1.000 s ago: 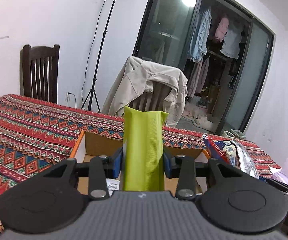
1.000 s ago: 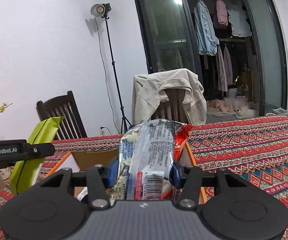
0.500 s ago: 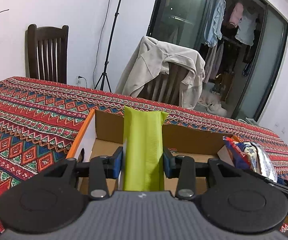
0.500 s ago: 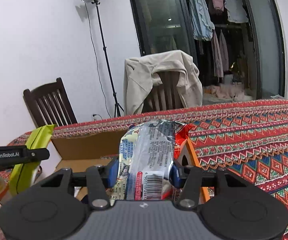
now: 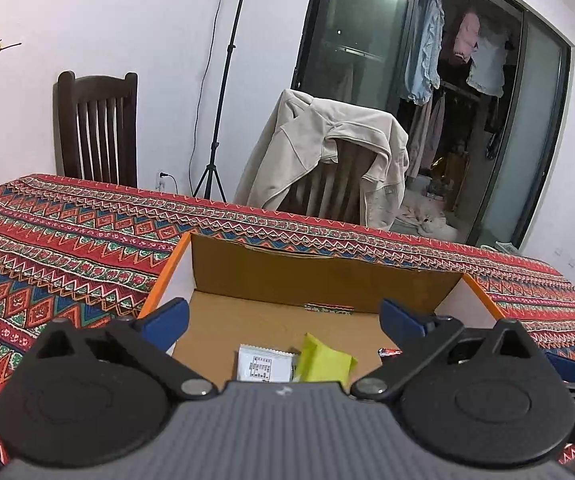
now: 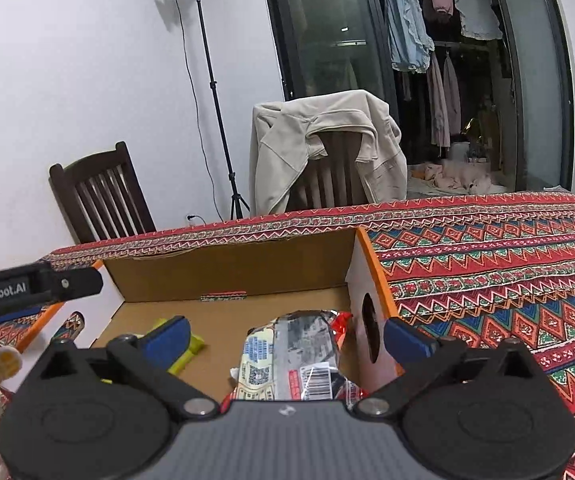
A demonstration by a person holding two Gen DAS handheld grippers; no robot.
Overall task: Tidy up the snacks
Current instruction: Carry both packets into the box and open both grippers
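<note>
An open cardboard box (image 5: 319, 276) with orange edges stands on the patterned tablecloth. My left gripper (image 5: 283, 314) hangs over it with its jaws opening wide and nothing between the pads. Below it a green packet (image 5: 323, 360) lies on the box floor beside a white packet (image 5: 263, 366). My right gripper (image 6: 289, 332) is over the right side of the same box (image 6: 227, 272), jaws opening too. A silver and red snack bag (image 6: 299, 356) lies under it, free of both pads. The green packet (image 6: 191, 346) shows at its left.
A chair draped with a beige jacket (image 5: 323, 164) stands behind the table. A dark wooden chair (image 5: 95, 128) and a light stand (image 6: 211, 92) are by the wall. The left gripper's body (image 6: 27, 288) reaches in at the left of the right wrist view.
Both grippers sank toward the box and opened. The green packet left the left jaws and the silver and red bag left the right jaws; both now lie in the box.
</note>
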